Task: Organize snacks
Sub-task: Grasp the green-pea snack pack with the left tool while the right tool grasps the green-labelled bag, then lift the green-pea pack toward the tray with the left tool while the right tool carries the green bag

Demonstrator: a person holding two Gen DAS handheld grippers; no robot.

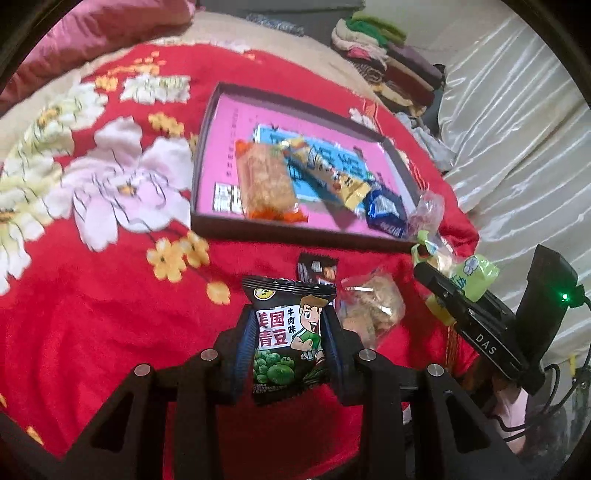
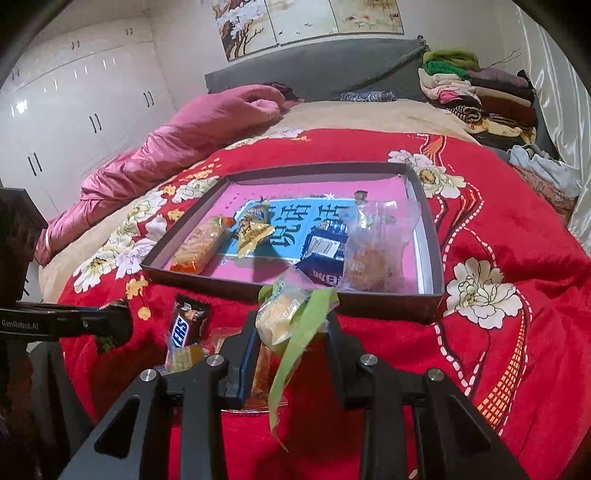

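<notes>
Tray [image 2: 430,236] far half bare; near half packed w/ snacks (Snickers [image 2: 186,326] lies outside, near rim).

A red floral blanket [image 2: 480,206] covers the bed, with a beige sheet [image 2: 369,114] showing beyond it toward 12 o'clock. A pink quilt [image 2: 192,125] lies bunched at 10 o'clock, just under the grey headboard [image 2: 314,74]. Folded clothes [image 2: 480,96] are stacked at 2 o'clock beside a pale shiny curtain [image 1: 517,110]. White wardrobe doors [image 2: 74,103] fill the 9 to 10 o'clock side, and a painting [image 2: 306,22] hangs at 12 o'clock.
</notes>
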